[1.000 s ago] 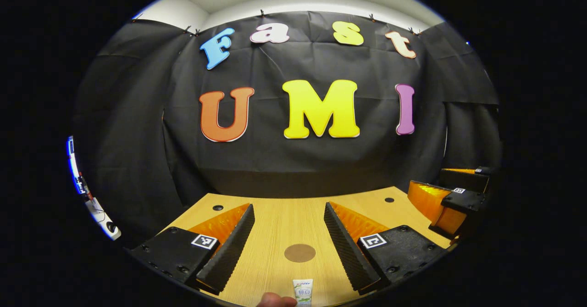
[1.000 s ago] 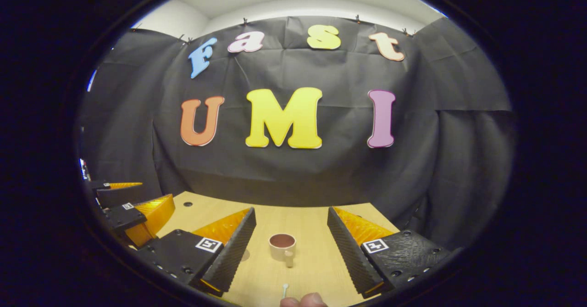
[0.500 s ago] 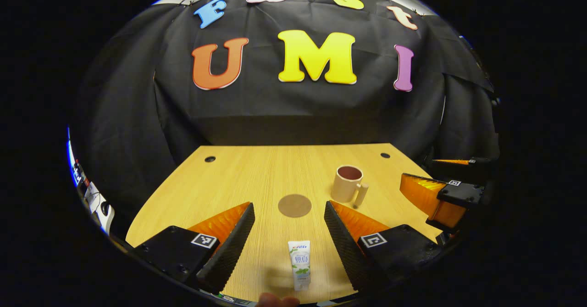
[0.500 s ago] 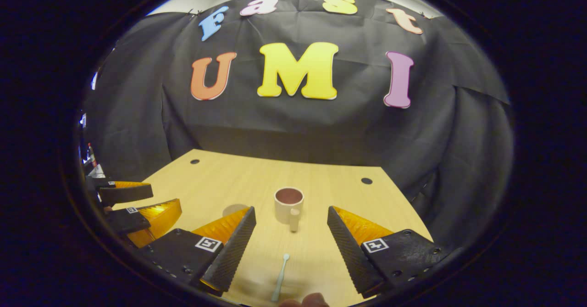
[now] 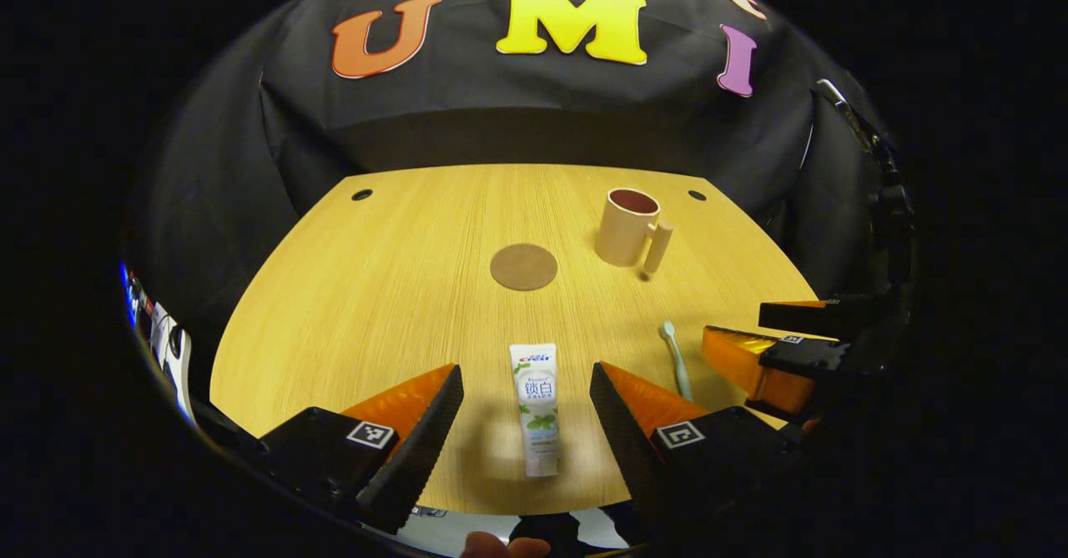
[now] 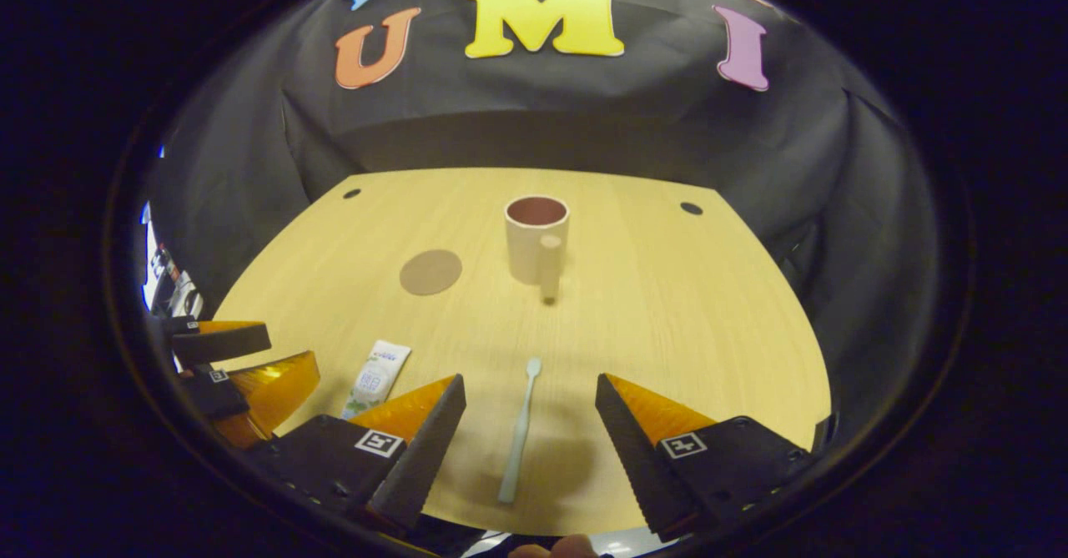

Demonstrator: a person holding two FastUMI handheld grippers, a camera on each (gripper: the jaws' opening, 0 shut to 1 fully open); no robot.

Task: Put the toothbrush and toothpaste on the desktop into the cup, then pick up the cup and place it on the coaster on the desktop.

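A white toothpaste tube (image 5: pixel 536 408) lies flat near the table's front edge, between the fingers of my open left gripper (image 5: pixel 526 394), which hovers above it. A pale toothbrush (image 6: pixel 519 429) lies lengthwise below my open right gripper (image 6: pixel 531 404). In the right gripper view the tube (image 6: pixel 377 379) shows at lower left. The beige cup (image 5: pixel 627 227) (image 6: pixel 536 238) stands upright farther back, handle toward me. The round brown coaster (image 5: pixel 523 267) (image 6: pixel 430 272) lies left of the cup. The toothbrush (image 5: pixel 676 358) lies right of the tube.
The wooden table (image 5: pixel 400 291) has small dark holes near its back corners (image 5: pixel 361 195). The other gripper shows at the right edge of the left gripper view (image 5: pixel 793 358) and at the left edge of the right gripper view (image 6: pixel 234 366). The booth's black cloth hangs behind.
Both grippers have risen and tilted downward, so more of the table shows. The tube and toothbrush now sit fully between the fingers; cup and coaster have not moved.
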